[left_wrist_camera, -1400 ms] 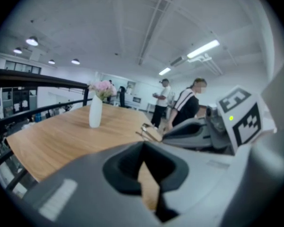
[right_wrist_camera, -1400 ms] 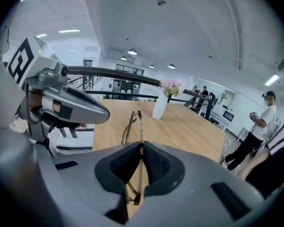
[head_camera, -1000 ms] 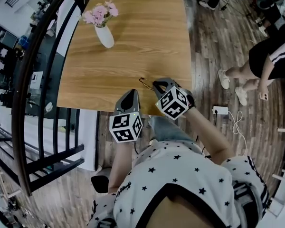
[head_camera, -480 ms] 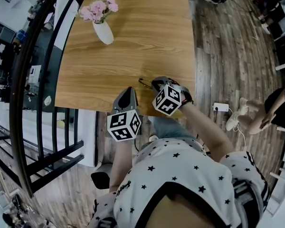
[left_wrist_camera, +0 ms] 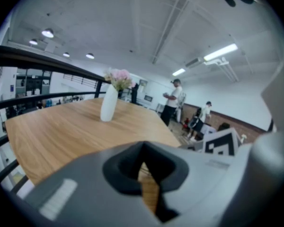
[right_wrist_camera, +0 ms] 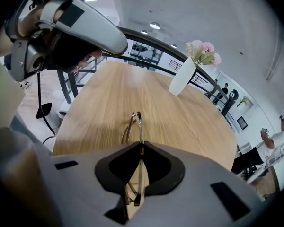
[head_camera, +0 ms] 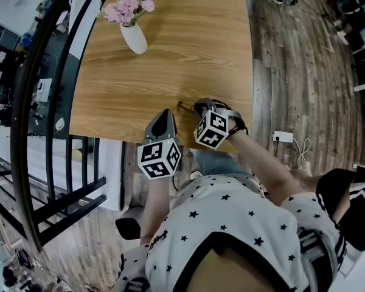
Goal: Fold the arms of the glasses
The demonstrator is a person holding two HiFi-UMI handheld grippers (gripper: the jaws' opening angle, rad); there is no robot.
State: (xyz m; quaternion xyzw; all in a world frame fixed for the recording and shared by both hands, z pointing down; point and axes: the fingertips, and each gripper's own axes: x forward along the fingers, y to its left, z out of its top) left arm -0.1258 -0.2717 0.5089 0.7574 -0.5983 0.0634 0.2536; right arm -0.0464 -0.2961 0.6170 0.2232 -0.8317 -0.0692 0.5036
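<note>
Thin metal-framed glasses [right_wrist_camera: 135, 124] lie low over the wooden table [head_camera: 170, 59] near its front edge; in the head view only their far end [head_camera: 184, 106] shows. My right gripper [right_wrist_camera: 141, 146] is shut on the near part of the frame, which runs forward out of the jaws. From above, that right gripper [head_camera: 201, 109] sits right of the glasses, pointing steeply down. My left gripper [head_camera: 165, 117] hovers at the table's front edge just left of them, shut with nothing in it. Through the left gripper [left_wrist_camera: 143, 148] I see only a sliver of tabletop.
A white vase of pink flowers [head_camera: 134, 36] stands at the table's far left. A black curved railing [head_camera: 45, 102] runs along the left side. A white power strip [head_camera: 283, 140] lies on the wood floor at right. People stand in the background [left_wrist_camera: 173, 100].
My right gripper has sunk toward the table with the glasses and rolled a little. The left gripper has shifted slightly. The seated person at right has moved to the lower right.
</note>
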